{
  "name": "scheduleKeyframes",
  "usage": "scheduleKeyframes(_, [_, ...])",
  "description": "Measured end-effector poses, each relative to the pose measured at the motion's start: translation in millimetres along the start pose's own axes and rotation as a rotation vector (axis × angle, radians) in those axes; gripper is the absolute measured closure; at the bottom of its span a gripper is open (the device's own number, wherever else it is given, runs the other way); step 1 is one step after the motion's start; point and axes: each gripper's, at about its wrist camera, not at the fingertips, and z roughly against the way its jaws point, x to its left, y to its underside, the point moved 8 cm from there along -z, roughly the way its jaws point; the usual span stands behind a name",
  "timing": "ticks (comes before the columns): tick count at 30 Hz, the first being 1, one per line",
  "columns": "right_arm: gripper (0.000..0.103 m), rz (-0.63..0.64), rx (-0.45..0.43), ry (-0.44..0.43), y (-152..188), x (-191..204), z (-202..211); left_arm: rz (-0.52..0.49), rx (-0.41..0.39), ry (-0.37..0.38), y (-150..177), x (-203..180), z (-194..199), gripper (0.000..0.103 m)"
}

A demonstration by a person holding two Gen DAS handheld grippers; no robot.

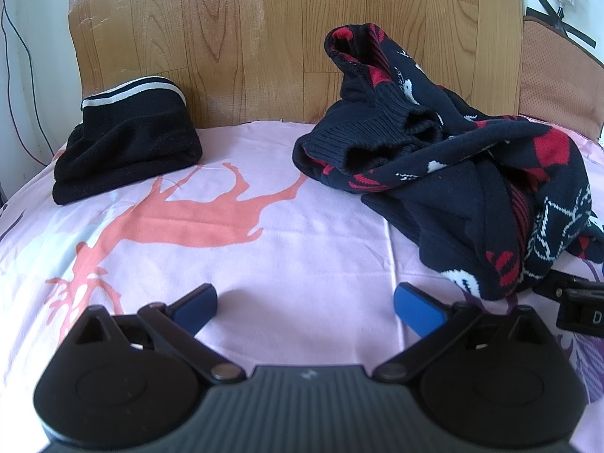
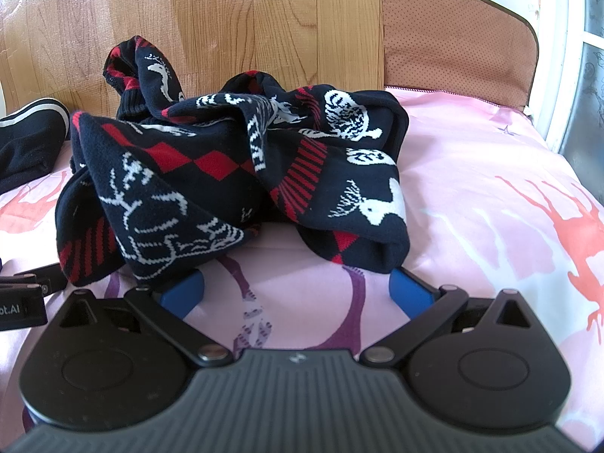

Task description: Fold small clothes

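- Right gripper (image 2: pixel 296 290) sits wide open, holding nothing, with the crumpled sweater (image 2: pixel 234 173) heaped straight ahead, its hem draping over both blue fingertips.
- Left gripper (image 1: pixel 305 307) is spread and empty too; sweater (image 1: pixel 472 188) lies ahead to its right, so right is nearer.
- Long axis? Bunched, can't tell.
- Folded garment (image 1: pixel 128 151) rests ahead-left.

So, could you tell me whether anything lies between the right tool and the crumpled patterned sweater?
Nothing visible does. The right tool is open, with the sweater's near edge draped just over its fingertips; only pink bedsheet shows between them.
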Motion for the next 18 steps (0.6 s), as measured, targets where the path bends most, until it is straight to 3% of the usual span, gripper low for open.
scheduleKeyframes(18, [0.000, 0.000, 0.000, 0.000, 0.0, 0.0, 0.0, -0.011, -0.013, 0.006, 4.1, -2.4, 4.3, 0.000])
